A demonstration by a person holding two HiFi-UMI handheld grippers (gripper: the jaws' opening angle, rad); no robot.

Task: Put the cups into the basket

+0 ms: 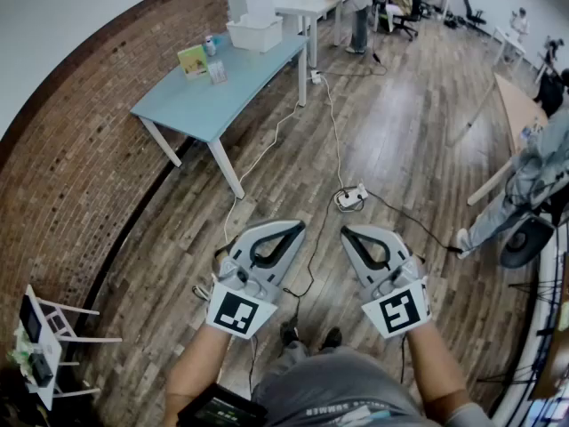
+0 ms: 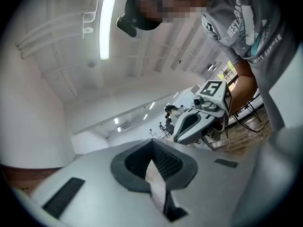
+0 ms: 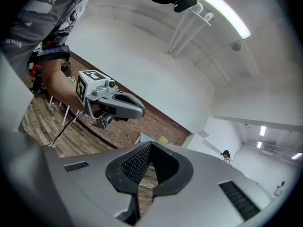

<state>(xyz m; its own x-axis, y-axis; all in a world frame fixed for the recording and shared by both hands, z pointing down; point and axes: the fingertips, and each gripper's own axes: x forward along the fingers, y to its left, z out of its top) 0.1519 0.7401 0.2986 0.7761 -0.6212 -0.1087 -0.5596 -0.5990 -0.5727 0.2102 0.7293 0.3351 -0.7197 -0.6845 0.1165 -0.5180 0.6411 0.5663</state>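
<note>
Left gripper (image 1: 298,227) and right gripper (image 1: 348,232), both empty.
They hang side by side over the wood floor (image 1: 400,132), jaws pressed together (blue table (image 1: 200,105) well ahead).

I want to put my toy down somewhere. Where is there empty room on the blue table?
The near half of the blue table is bare, from the green box down to the front corner. The far end is crowded: the white basket, the green box and a few small things sit close together there.
</note>
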